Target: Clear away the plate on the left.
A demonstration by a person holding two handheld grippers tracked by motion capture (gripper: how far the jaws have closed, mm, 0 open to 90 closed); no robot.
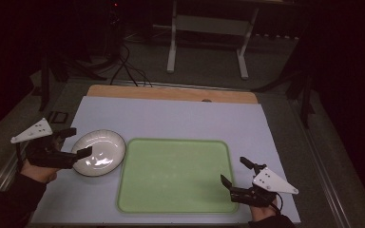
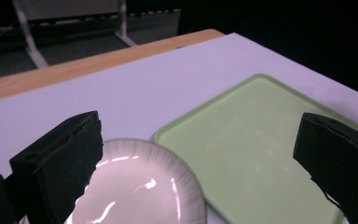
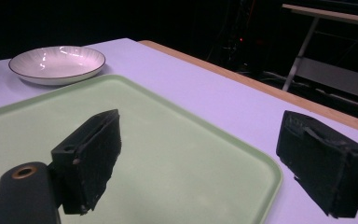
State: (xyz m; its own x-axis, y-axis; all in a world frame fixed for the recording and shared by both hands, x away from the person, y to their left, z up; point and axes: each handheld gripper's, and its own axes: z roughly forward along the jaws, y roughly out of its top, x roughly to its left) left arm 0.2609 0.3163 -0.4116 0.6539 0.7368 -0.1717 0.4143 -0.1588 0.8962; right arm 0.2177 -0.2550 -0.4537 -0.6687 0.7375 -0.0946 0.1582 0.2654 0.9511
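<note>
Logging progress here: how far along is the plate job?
Nothing looks done yet: the plate sits on the mat beside the tray, which is bare. In hand: the left gripper is open at the plate's rim, not closed on it. The right gripper hangs open over the tray's near right corner. Left, probably: gripping, lifting, placing.

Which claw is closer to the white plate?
The left claw. Its open jaws sit at the white plate's left rim. The right claw is far off, across the green tray, at the tray's right corner.
</note>
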